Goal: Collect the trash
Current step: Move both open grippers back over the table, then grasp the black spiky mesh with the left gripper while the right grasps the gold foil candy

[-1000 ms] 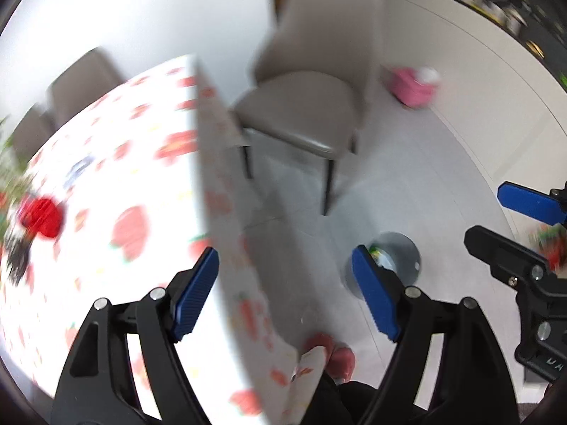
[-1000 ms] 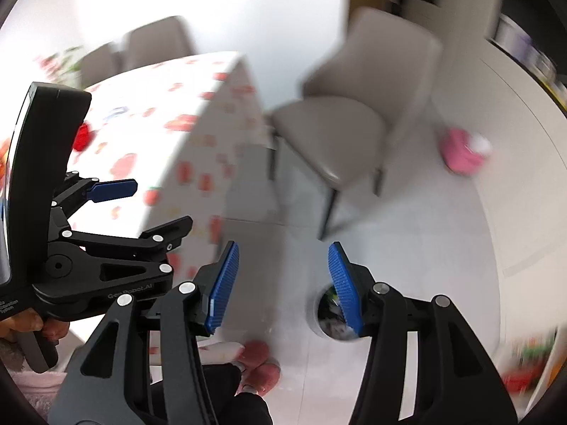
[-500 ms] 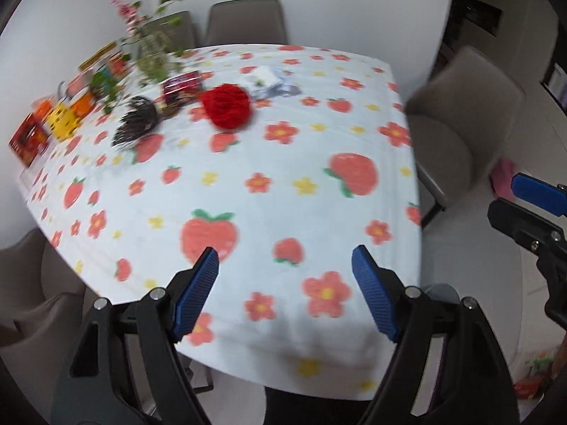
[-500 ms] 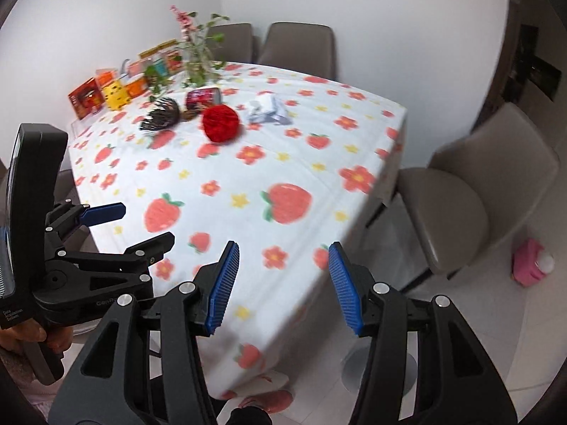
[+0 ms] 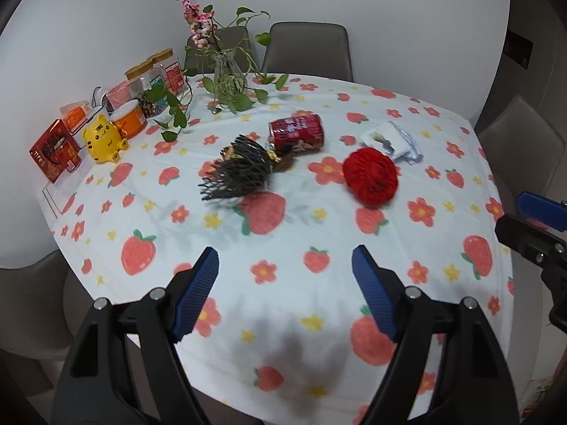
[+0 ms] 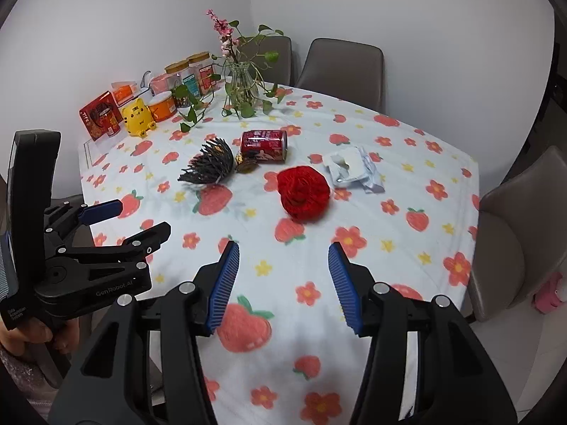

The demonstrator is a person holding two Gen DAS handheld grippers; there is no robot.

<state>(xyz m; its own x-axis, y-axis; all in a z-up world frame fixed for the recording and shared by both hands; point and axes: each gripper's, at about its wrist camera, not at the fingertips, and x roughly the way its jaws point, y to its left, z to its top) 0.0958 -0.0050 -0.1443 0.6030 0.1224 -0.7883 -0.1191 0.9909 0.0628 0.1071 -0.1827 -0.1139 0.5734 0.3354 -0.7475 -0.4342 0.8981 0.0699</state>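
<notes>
Trash lies mid-table on the strawberry-print cloth [image 5: 149,255]: a red foam net ball [image 5: 370,177] [image 6: 303,191], a black foam net [image 5: 237,173] [image 6: 209,164], a red can on its side [image 5: 297,134] [image 6: 264,145], a crumpled white wrapper [image 5: 393,140] [image 6: 351,170] and a small gold wrapper [image 5: 280,161] [image 6: 246,166]. My left gripper [image 5: 283,283] [image 6: 143,216] hovers open over the table's near edge, well short of the trash. My right gripper [image 6: 281,283] is beside it, also open, nothing between its pads; its fingers [image 5: 538,226] show at the right edge of the left wrist view.
At the back left stand a glass vase with trailing plants [image 5: 226,78], several jars [image 5: 163,71], a yellow cat figure [image 5: 102,138] and a red box [image 5: 55,154]. Grey chairs [image 6: 340,67] ring the table; one is at the right [image 6: 521,233]. A pink object [image 6: 547,292] sits on the floor.
Both views have swung from the floor, a chair and a round bin up onto the table. Both grippers now hang over its near edge, jaws unchanged.
</notes>
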